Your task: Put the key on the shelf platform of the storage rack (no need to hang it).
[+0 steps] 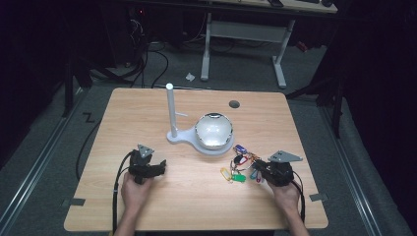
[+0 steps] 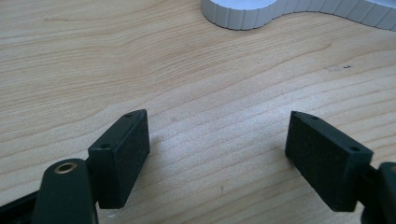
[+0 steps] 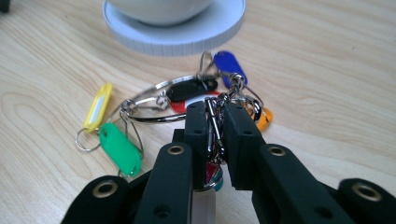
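A bunch of key tags (image 1: 240,166) on metal rings lies on the wooden table, in front of the white stand. In the right gripper view I see a green tag (image 3: 120,148), a yellow tag (image 3: 98,106), a black tag (image 3: 191,88) and a blue tag (image 3: 229,61) on a large wire ring. My right gripper (image 3: 215,116) is shut on a metal clip (image 3: 214,125) of the bunch, at its right side (image 1: 258,169). My left gripper (image 1: 158,166) rests at the table's left front, open with nothing between its jaws (image 2: 217,154).
A white stand (image 1: 173,136) with an upright post (image 1: 170,108) and a shiny domed bowl (image 1: 213,130) sits mid-table; its ribbed base edge (image 2: 243,16) lies ahead of the left gripper. A round cable hole (image 1: 234,104) is at the back right. Desk legs and cables stand on the floor beyond.
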Demonstrator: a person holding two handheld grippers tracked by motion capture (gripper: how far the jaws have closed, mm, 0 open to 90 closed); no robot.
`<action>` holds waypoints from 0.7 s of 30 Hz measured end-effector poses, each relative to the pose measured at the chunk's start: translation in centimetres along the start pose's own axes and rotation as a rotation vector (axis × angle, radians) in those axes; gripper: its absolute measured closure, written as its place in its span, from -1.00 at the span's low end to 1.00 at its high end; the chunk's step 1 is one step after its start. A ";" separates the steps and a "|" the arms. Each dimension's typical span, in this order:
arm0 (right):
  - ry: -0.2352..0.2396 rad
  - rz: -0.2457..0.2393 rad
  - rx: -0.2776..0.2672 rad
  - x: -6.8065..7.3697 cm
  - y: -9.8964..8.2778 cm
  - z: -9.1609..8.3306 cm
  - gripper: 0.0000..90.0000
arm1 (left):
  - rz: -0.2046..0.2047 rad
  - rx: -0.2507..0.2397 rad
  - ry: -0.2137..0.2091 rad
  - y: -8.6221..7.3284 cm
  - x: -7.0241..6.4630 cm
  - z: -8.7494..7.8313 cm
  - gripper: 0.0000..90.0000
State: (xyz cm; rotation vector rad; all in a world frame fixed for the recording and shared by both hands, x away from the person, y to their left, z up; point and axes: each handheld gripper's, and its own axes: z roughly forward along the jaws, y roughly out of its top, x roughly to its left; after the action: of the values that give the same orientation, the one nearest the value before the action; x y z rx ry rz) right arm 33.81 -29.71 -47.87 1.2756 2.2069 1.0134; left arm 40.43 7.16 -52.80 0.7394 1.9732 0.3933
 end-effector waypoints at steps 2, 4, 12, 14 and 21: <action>0.004 0.007 -0.026 -0.3 0.2 -0.6 0.80 | 0.001 0.000 -0.001 0.0 0.0 0.0 -0.51; 0.006 0.015 -0.048 -0.4 0.4 -1.2 0.80 | 0.001 0.000 0.000 0.0 0.0 0.0 -0.51; 0.016 0.019 -0.092 -0.7 1.7 -2.8 0.80 | 0.000 0.000 0.000 0.0 0.0 0.0 -0.51; 0.019 0.020 -0.106 -0.8 2.1 -3.3 0.80 | 0.000 0.000 0.000 0.0 0.0 0.0 -0.51; 0.019 0.001 -0.159 -1.2 3.6 -5.3 0.81 | 0.000 0.000 -0.001 0.0 0.0 0.0 -0.51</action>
State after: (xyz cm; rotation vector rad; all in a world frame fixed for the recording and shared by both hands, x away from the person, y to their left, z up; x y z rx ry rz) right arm 33.08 -31.61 -41.73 1.2015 2.0931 1.1802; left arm 40.44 7.17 -52.80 0.7395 1.9726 0.3933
